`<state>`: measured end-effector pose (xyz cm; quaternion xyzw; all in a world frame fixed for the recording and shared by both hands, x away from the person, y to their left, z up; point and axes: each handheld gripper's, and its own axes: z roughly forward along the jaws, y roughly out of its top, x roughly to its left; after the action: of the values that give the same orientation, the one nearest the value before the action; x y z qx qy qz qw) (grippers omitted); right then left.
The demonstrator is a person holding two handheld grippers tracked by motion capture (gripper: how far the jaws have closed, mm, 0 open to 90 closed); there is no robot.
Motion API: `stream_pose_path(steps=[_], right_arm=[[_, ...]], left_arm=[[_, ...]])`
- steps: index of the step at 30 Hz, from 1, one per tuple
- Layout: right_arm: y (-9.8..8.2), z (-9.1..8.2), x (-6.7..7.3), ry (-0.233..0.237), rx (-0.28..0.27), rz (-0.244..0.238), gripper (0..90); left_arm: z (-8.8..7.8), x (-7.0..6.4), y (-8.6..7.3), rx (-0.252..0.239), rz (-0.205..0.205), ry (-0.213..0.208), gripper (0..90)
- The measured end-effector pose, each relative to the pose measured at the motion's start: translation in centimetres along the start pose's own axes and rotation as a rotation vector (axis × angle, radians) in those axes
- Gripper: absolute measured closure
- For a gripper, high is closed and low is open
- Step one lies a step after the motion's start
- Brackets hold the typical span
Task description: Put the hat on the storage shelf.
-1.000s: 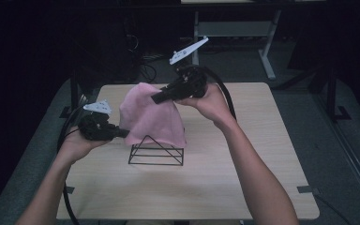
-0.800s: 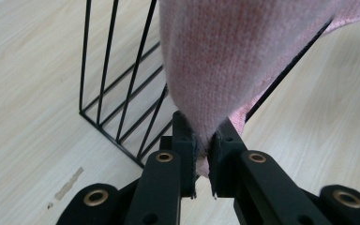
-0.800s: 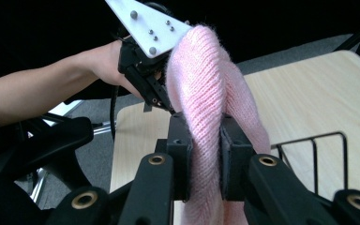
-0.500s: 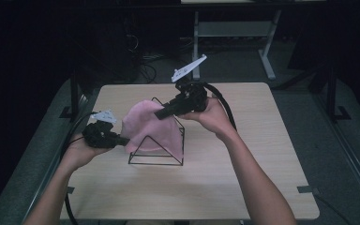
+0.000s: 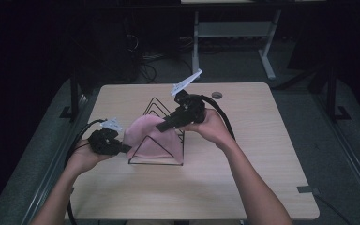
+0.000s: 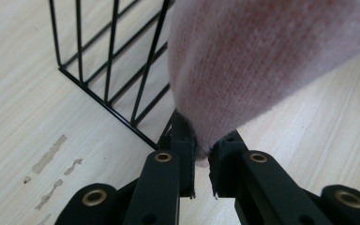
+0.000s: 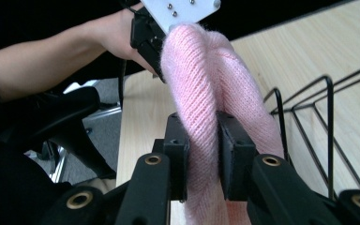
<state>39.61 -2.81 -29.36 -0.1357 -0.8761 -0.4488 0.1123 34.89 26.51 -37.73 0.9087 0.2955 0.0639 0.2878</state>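
Note:
A pink knitted cloth (image 5: 151,137) lies draped over a black wire rack (image 5: 155,161) in the middle of the table. My left gripper (image 5: 125,149) is at the cloth's left edge. In the left gripper view the jaws are shut on that edge (image 6: 201,157), with the pink cloth (image 6: 262,61) hanging above the wire rack (image 6: 108,70). My right gripper (image 5: 161,126) holds the cloth's top from the right. In the right gripper view its jaws pinch a thick fold of the pink cloth (image 7: 206,93); the gripper (image 7: 201,154) points toward the left gripper (image 7: 145,37).
The wooden table (image 5: 262,154) has a round cable hole (image 5: 216,95) at the back and a strip of tape (image 5: 306,190) near its front right corner. Rack wires (image 7: 318,122) stand right of the right gripper's jaws. A cable trails from each gripper.
Both hands have sunk with the pink cloth stretched between them. The cloth has come down from above the rack and now rests over its wires.

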Motion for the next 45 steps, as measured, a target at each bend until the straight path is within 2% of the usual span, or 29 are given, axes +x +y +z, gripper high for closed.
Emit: stream_pose_path(steps=[5, 11, 15, 17, 18, 20, 22, 24, 26, 29, 30, 34, 35, 41, 45], right_arm=[[-0.7, 0.6, -0.1, -0.001, 0.028, 0.015, 74.9], [-1.1, 1.2, -0.2, -0.009, 0.047, 0.014, 74.2], [-1.2, 1.7, -0.1, -0.015, 0.066, 0.011, 72.0], [-1.2, 2.0, 0.2, -0.037, 0.089, -0.006, 65.9], [-1.2, 2.0, 0.2, -0.037, 0.089, -0.006, 65.9], [-1.2, 1.7, 0.5, -0.050, 0.089, -0.015, 60.4], [-1.3, 1.6, 0.5, -0.053, 0.081, -0.029, 60.4], [-1.5, 1.2, 0.8, -0.066, 0.076, -0.033, 64.3], [-1.7, 1.1, 0.8, -0.072, 0.085, -0.039, 70.8], [-1.8, 1.2, 0.9, -0.074, 0.085, -0.053, 78.9], [-1.7, 1.5, 1.0, -0.077, 0.090, -0.050, 82.1], [-1.5, 1.5, 1.1, -0.089, 0.097, -0.048, 83.1], [-1.5, 1.5, 1.0, -0.088, 0.083, -0.059, 83.3], [-1.8, 1.4, 0.5, -0.092, 0.094, -0.034, 83.6], [-2.1, 1.6, 0.2, -0.084, 0.082, -0.030, 83.5]], left_arm=[[0.6, 0.0, 0.0, 0.033, 0.018, 0.019, 82.0], [1.3, 0.1, -0.1, 0.098, 0.052, 0.045, 82.0], [1.8, 0.2, -0.6, 0.117, 0.038, 0.035, 82.1], [2.0, 0.3, -0.7, 0.134, 0.037, 0.035, 82.2], [2.2, 0.3, -0.8, 0.126, 0.025, 0.033, 82.2], [2.2, 0.5, -0.8, 0.139, 0.032, 0.037, 82.2], [2.3, 0.6, -0.9, 0.145, 0.031, 0.036, 82.1], [2.2, 0.7, -0.9, 0.135, 0.027, 0.027, 79.7], [1.8, 0.7, -0.9, 0.102, 0.019, 0.019, 70.3], [1.4, 0.7, -0.7, 0.075, 0.009, 0.005, 69.9], [1.2, 0.6, -0.6, 0.066, 0.003, -0.001, 77.2], [1.2, 0.5, -0.5, 0.067, 0.020, -0.003, 83.5], [1.3, 0.5, -0.4, 0.072, 0.021, -0.002, 83.9], [1.7, 0.5, -0.4, 0.094, 0.035, 0.005, 84.7], [1.7, 0.4, -0.5, 0.103, 0.032, 0.013, 84.7]])
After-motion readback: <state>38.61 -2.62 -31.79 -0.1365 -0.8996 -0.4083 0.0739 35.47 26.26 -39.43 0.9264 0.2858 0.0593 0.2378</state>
